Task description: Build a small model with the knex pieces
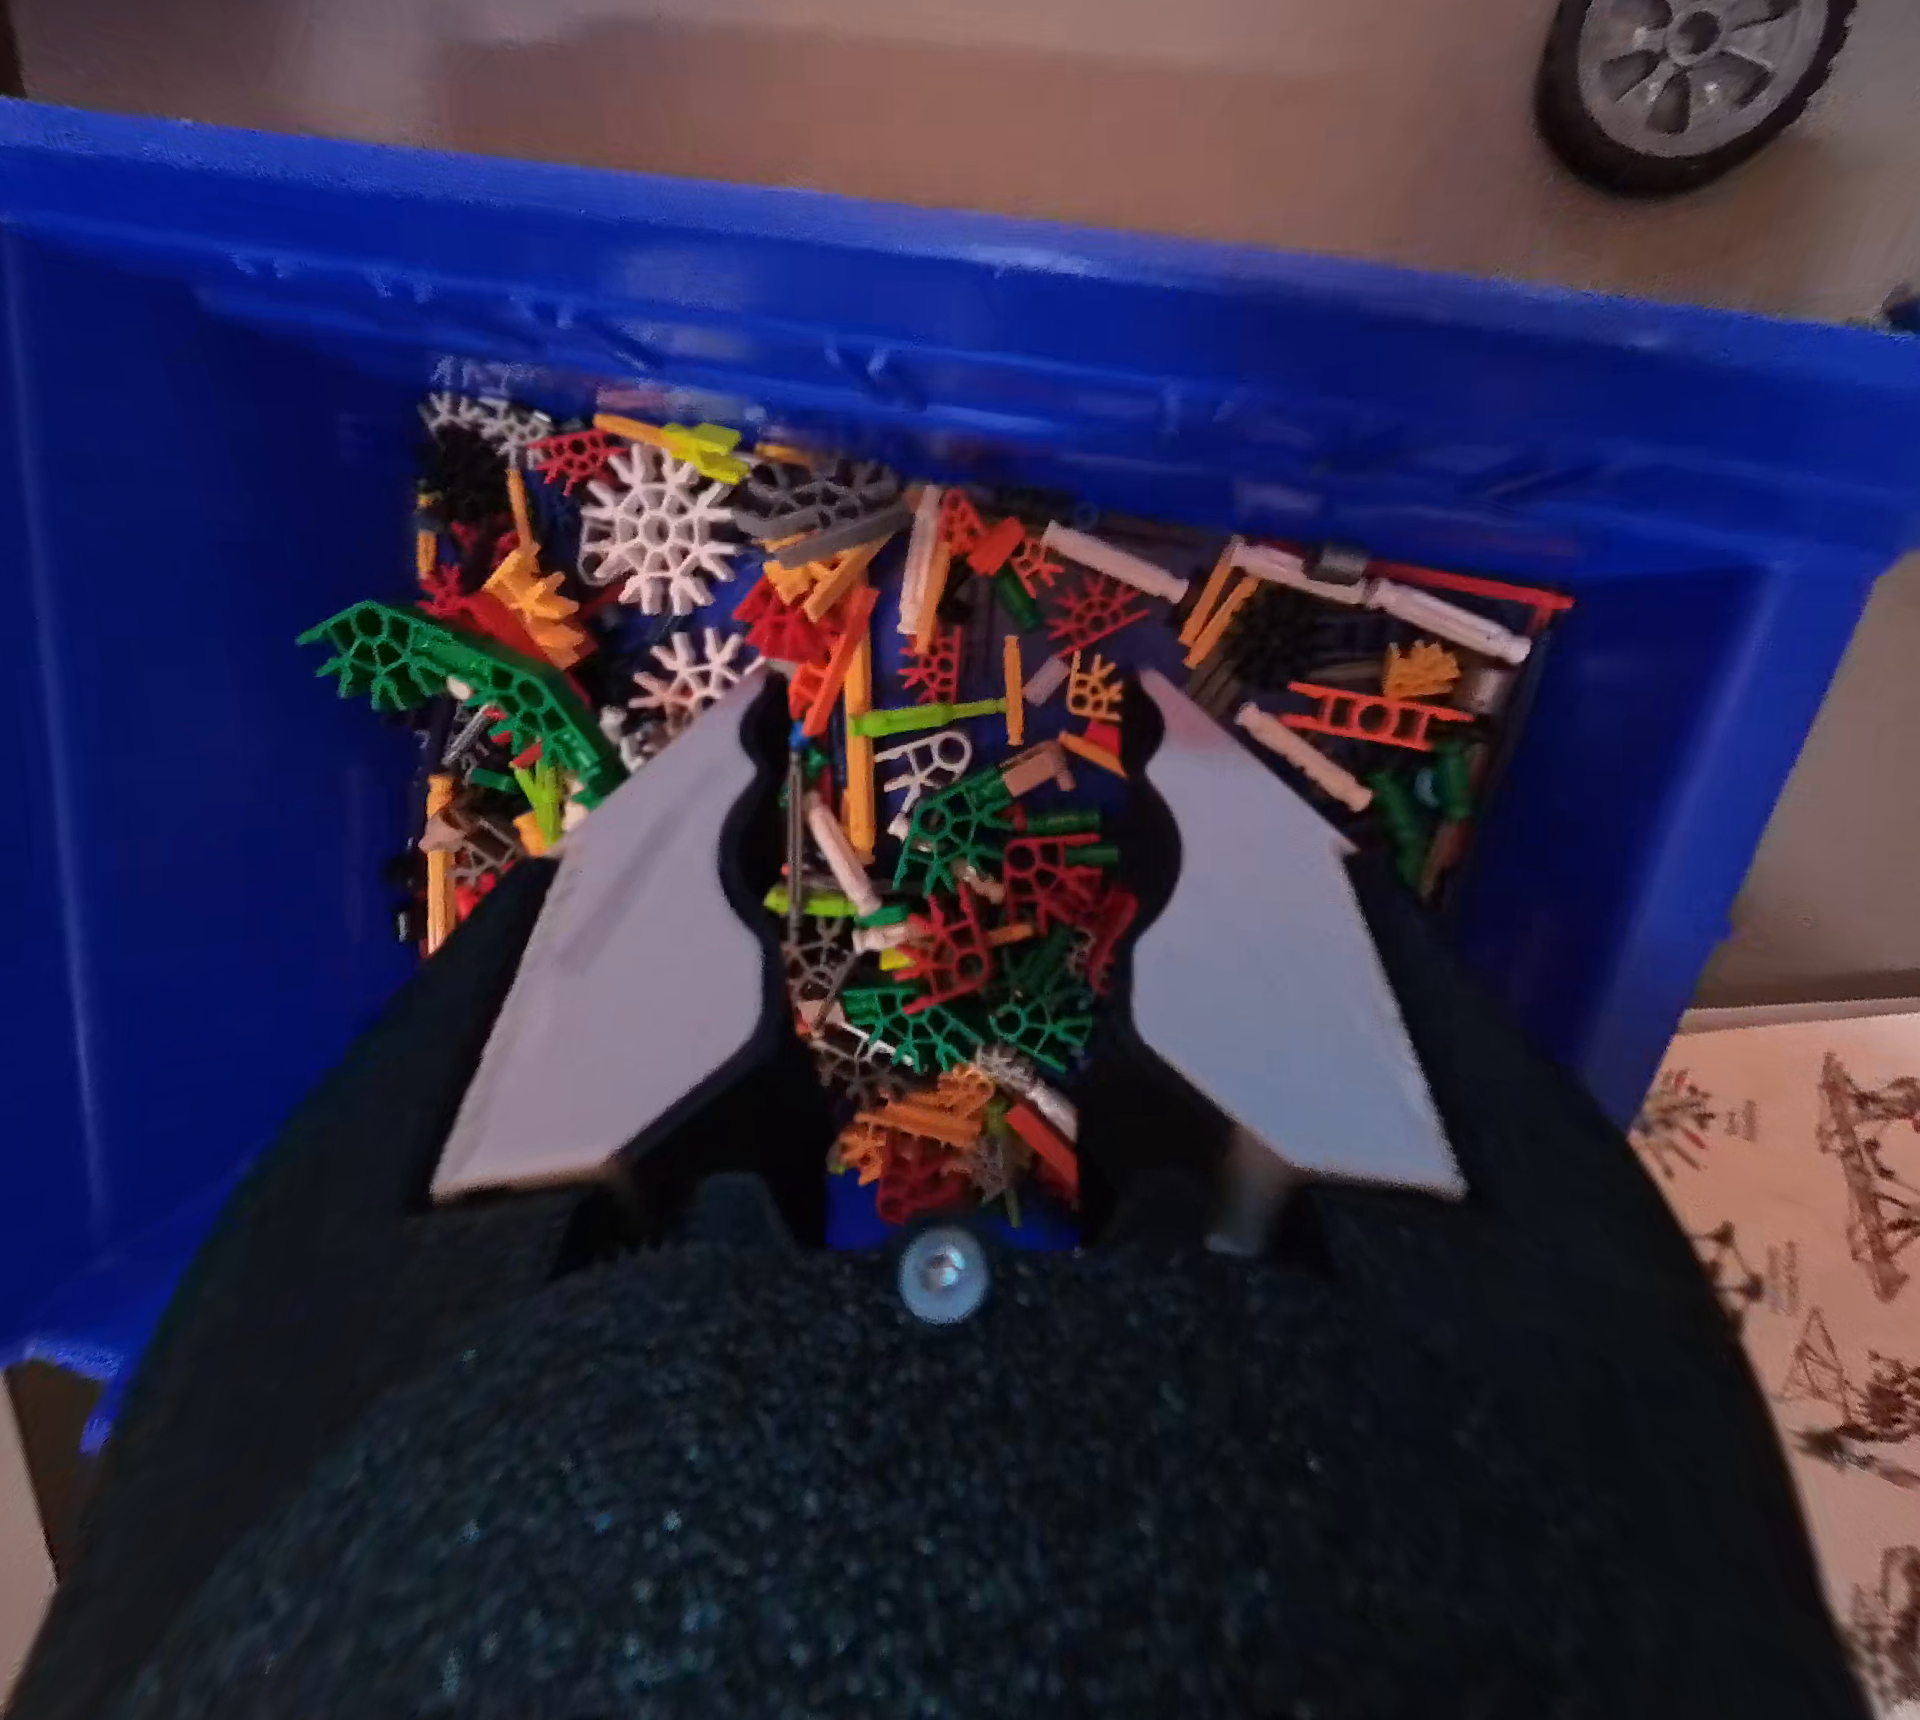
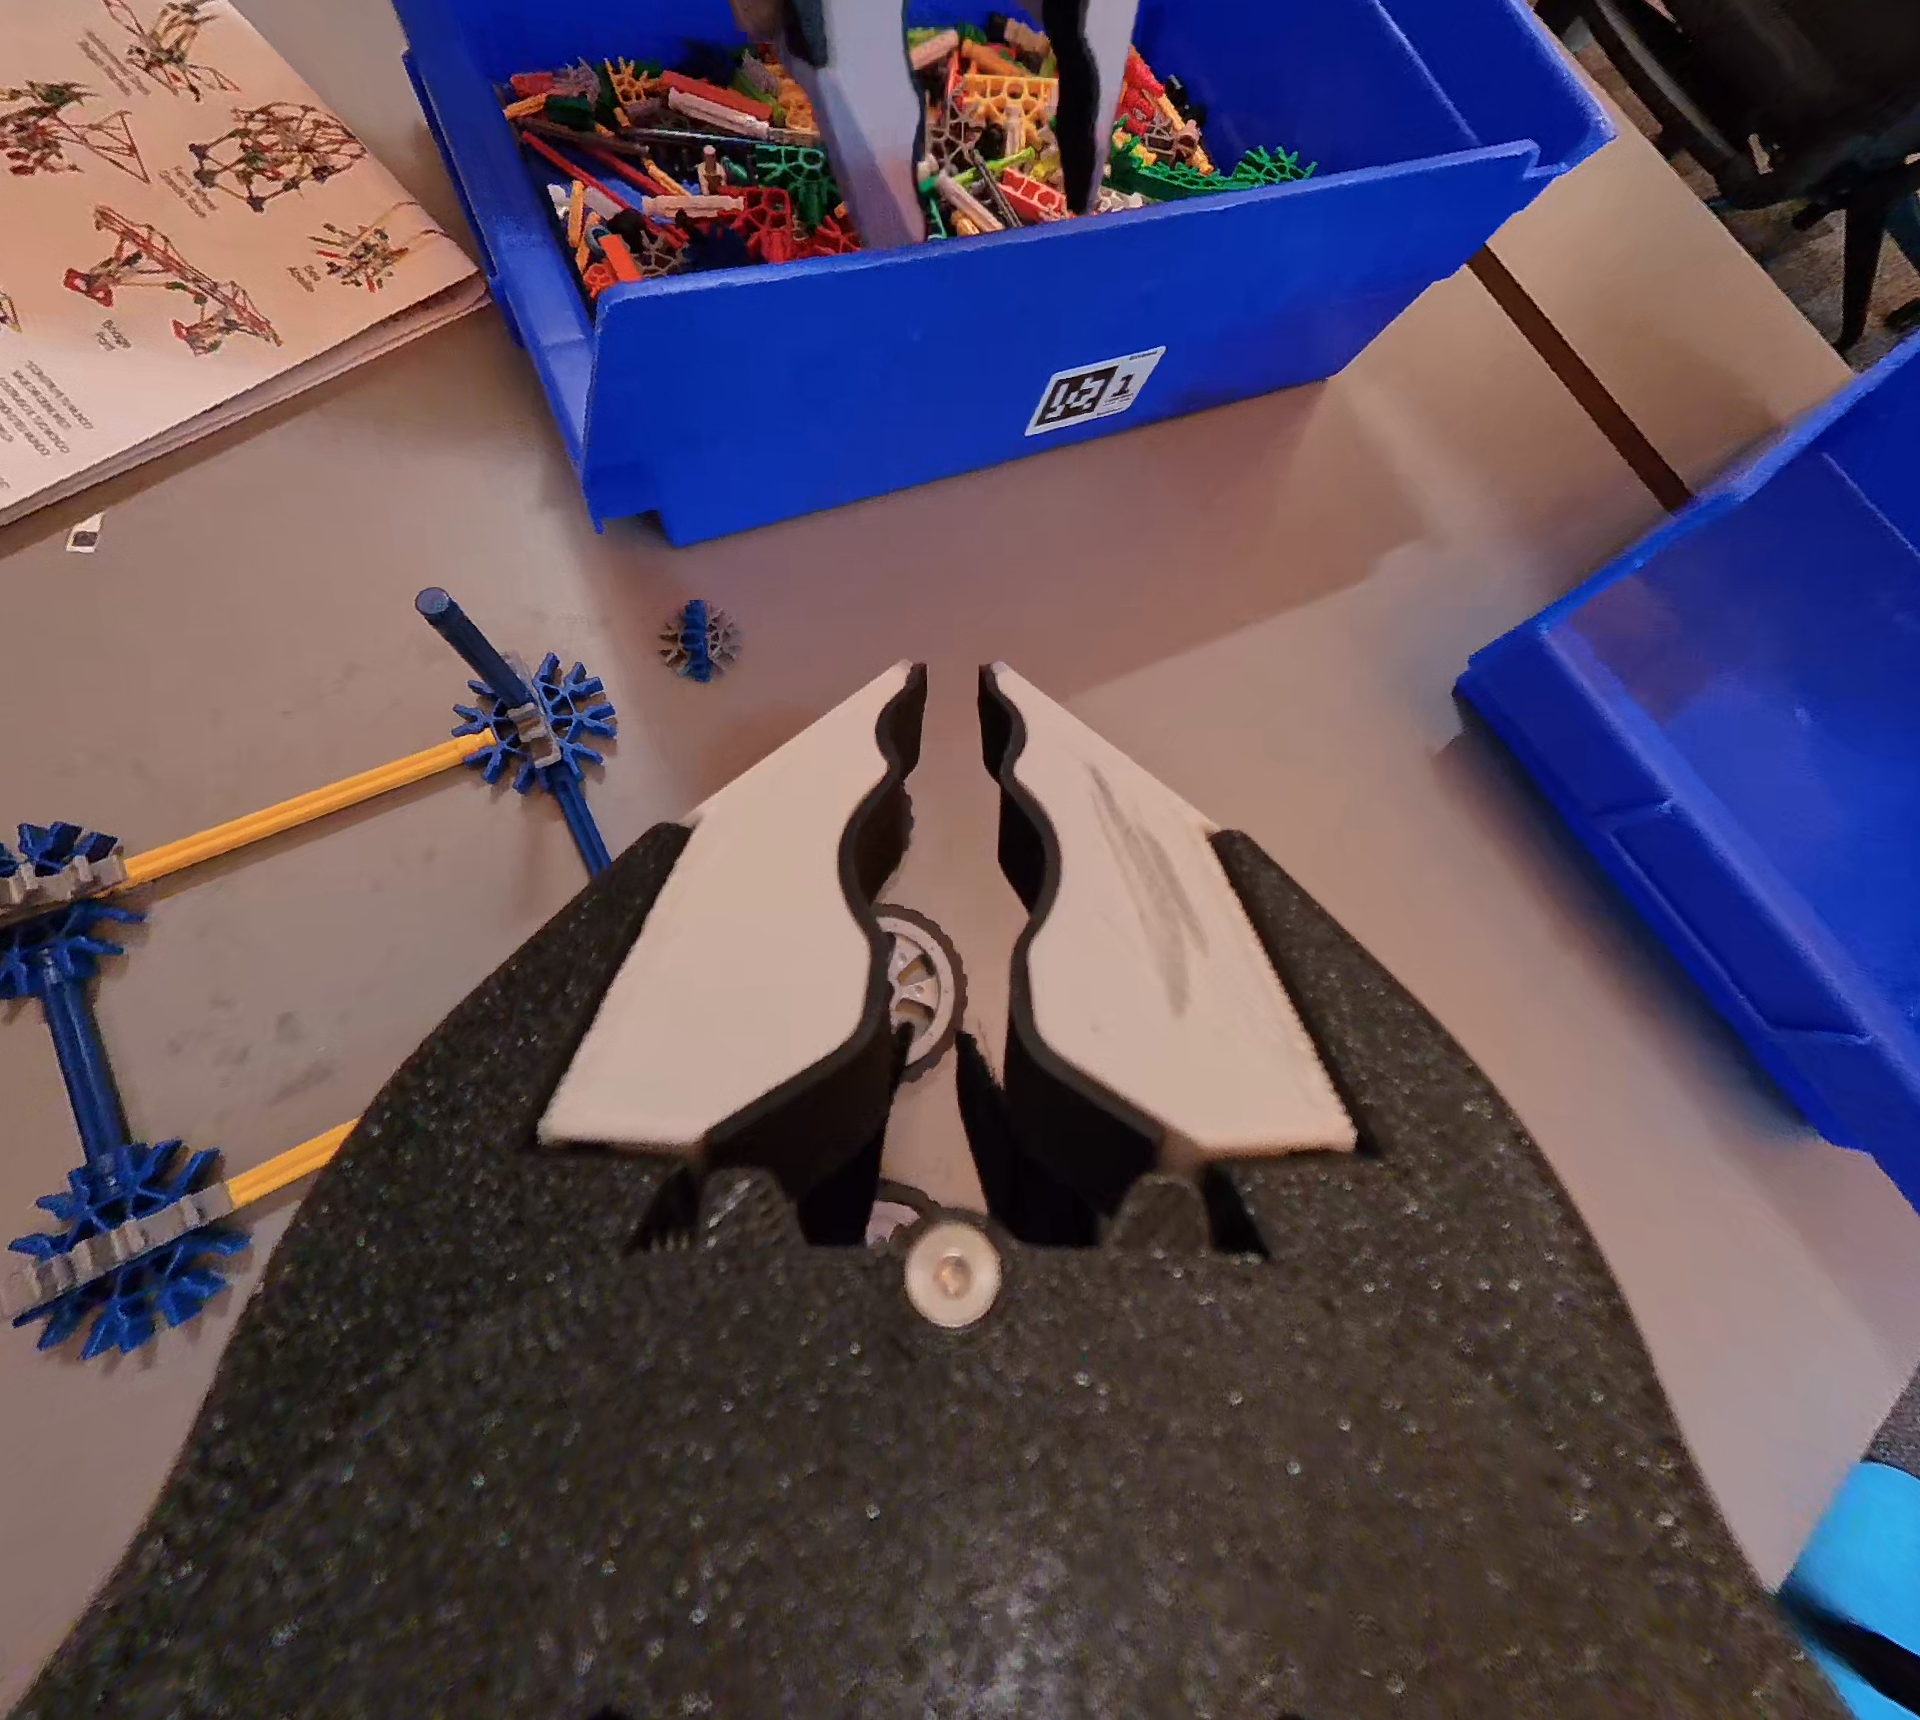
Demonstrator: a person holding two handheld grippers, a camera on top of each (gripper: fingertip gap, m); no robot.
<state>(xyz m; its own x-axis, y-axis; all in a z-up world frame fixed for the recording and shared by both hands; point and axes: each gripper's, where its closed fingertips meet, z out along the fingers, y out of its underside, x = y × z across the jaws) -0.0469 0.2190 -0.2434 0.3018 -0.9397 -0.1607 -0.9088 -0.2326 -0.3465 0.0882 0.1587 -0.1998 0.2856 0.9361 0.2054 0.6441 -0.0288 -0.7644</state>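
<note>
My left gripper (image 1: 956,683) is open inside a blue bin (image 1: 935,299), its fingers just above a heap of small coloured construction pieces (image 1: 977,839): green, red and orange connectors, white snowflake connectors, rods. It holds nothing. It also shows in the right wrist view (image 2: 982,216), pointing down into the same bin (image 2: 831,382). My right gripper (image 2: 953,668) hovers over the table in front of the bin, its jaws only a narrow gap apart and empty. A grey wheel with a black tyre (image 2: 920,984) lies on the table under it, partly hidden by the left finger.
A frame of blue connectors and yellow rods (image 2: 301,803) lies on the table at left, with a loose blue-grey connector (image 2: 699,640) nearby. An instruction booklet (image 2: 156,164) lies left of the bin. A second blue bin (image 2: 1714,787) stands at right. Another wheel (image 1: 1699,34) lies beyond the bin. My hands' fingertips stand some 15 centimetres from each other.
</note>
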